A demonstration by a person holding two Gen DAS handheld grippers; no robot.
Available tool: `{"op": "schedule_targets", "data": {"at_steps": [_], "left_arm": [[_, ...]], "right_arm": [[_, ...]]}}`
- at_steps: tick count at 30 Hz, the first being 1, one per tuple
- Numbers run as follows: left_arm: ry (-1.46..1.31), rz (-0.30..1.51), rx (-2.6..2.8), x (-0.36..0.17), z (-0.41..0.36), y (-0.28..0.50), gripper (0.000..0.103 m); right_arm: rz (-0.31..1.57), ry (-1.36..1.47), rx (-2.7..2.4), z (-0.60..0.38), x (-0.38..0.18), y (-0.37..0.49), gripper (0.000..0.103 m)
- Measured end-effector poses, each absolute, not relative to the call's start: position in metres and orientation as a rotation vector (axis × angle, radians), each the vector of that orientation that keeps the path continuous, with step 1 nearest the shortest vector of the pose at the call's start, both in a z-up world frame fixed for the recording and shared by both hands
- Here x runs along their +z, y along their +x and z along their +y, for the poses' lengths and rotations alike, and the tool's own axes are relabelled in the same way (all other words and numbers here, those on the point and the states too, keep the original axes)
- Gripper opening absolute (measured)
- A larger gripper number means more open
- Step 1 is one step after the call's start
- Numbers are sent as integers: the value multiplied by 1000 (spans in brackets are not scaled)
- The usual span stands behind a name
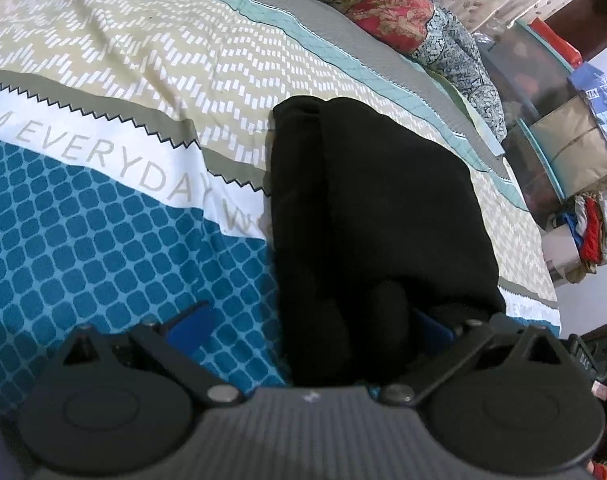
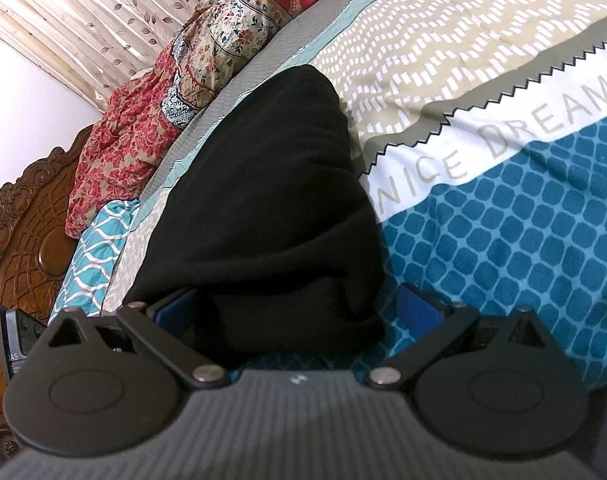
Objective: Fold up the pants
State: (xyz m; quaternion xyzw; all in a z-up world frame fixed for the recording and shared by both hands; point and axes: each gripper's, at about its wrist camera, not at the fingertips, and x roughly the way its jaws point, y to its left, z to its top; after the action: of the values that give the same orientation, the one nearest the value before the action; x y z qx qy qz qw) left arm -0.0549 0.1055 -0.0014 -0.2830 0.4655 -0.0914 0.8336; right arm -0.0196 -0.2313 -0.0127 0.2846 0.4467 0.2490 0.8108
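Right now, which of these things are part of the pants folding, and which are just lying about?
Part of the job:
black folded fabric pants
left hand-held gripper
right hand-held gripper

Just lying about:
red and cream floral cloths
carved brown wooden headboard
leaf-print curtain
stacked storage boxes

Left gripper [image 1: 309,320] sitting low with jaws spread wide, right gripper [image 2: 297,312] likewise gaping (both blue-padded), each pointing forward, dark cloth lying between the fingers
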Motion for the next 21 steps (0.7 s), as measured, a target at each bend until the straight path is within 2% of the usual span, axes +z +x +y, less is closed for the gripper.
{"op": "schedule_targets", "data": {"at_steps": [21], "left_arm": [[-647,945,-235,-8,115,-61,103]], "right_arm": [[955,599,529,-231,-12,-21,103]]}}
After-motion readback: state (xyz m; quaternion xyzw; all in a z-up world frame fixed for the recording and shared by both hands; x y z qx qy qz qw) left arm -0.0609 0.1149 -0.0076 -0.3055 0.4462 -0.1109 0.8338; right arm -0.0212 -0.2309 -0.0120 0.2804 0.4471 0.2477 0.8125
